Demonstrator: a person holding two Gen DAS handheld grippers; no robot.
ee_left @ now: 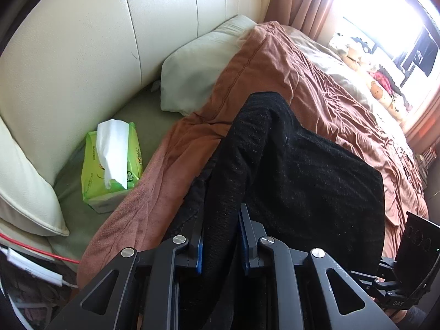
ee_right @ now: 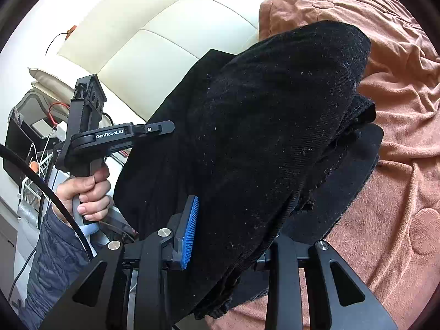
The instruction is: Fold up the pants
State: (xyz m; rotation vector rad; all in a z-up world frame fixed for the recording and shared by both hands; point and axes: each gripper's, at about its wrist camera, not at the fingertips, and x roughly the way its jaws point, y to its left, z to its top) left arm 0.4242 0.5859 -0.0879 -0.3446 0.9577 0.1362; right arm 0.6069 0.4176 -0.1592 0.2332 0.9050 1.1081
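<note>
Black pants point(ee_left: 302, 170) hang in a thick folded bundle over the brown blanket point(ee_left: 261, 63). My left gripper point(ee_left: 221, 236) is shut on a bunched strip of the black cloth, with a blue pad on each side of it. In the right wrist view the pants point(ee_right: 261, 123) drape across my right gripper point(ee_right: 228, 236). Its left blue pad point(ee_right: 189, 231) presses on the cloth, and the other finger is hidden under the fabric. A hand point(ee_right: 88, 189) grips the left tool's handle at the left.
A green tissue pack point(ee_left: 112, 162) lies on the sheet by the cream headboard point(ee_left: 96, 41). A pale pillow point(ee_left: 198, 71) lies behind it. The brown blanket point(ee_right: 398, 165) covers the bed to the right. A bright window point(ee_left: 385, 27) and clutter lie beyond the bed.
</note>
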